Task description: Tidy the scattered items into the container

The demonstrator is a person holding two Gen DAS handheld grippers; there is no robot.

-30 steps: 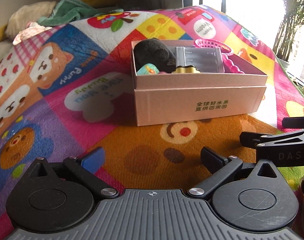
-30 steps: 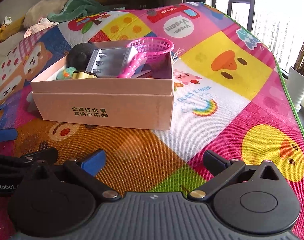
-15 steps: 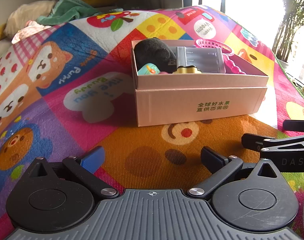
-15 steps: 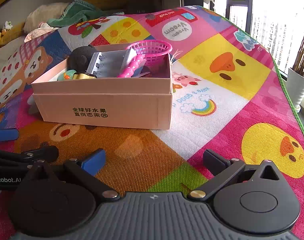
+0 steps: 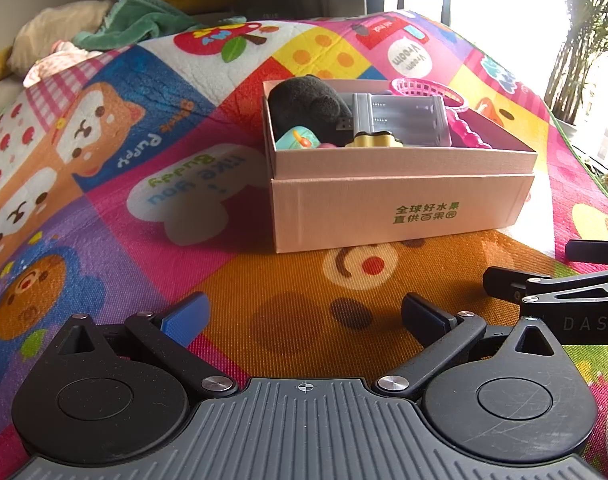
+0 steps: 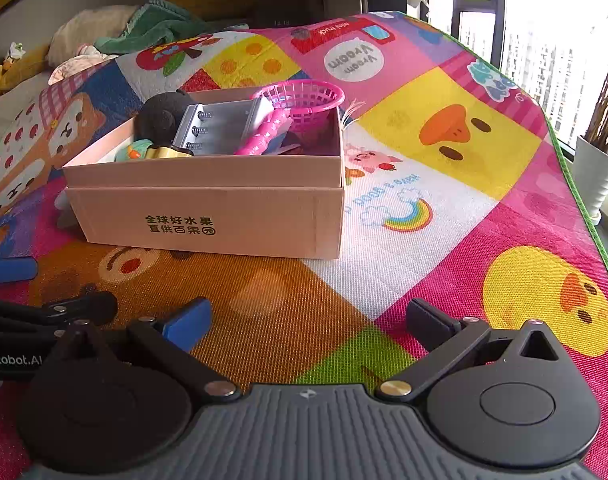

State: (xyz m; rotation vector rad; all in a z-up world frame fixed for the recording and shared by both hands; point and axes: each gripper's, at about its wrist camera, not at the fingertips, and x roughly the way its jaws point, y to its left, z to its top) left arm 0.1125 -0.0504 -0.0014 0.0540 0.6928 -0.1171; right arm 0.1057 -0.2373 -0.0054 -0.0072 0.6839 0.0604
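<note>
Cardboard box (image 5: pixel 399 204) sits on the colourful play mat (image 5: pixel 144 184) and holds a black plush toy (image 5: pixel 307 106), a grey battery holder (image 5: pixel 403 120), a gold cap (image 5: pixel 373 140), a small teal toy (image 5: pixel 298 139) and a pink toy basket (image 6: pixel 304 100) with its handle. Left gripper (image 5: pixel 304 314) is spread wide and empty, low over the mat in front of the box. Right gripper (image 6: pixel 307 316) is likewise spread and empty, just beside the left.

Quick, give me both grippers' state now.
Left gripper: open, holding nothing.
Right gripper: open, holding nothing.
</note>
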